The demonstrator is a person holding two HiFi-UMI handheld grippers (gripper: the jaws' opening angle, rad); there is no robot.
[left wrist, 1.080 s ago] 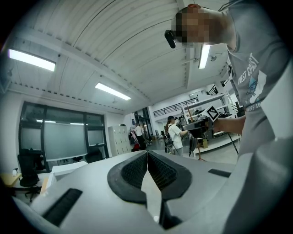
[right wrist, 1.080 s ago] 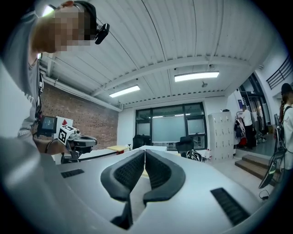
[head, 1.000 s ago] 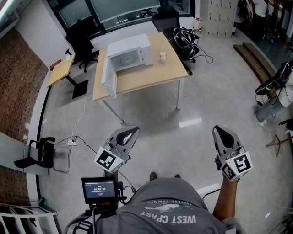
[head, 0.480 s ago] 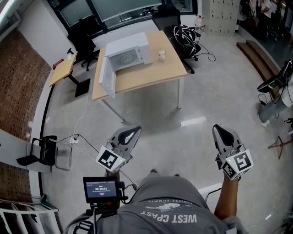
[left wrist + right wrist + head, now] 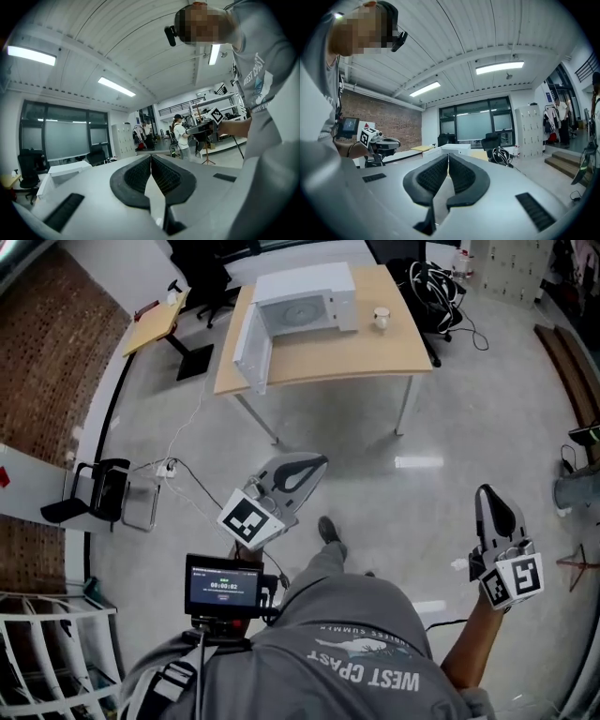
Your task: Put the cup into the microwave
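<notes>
Cup [image 5: 381, 317] | small, pale, upright | on table [image 5: 328, 357] beside microwave [image 5: 305, 304]

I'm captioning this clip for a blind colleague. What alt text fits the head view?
Seen from above, a person holds the left gripper and right gripper, both shut and empty, out over a grey floor. Ahead stands a table bearing a white microwave with its door open and a cup to its right.
</notes>
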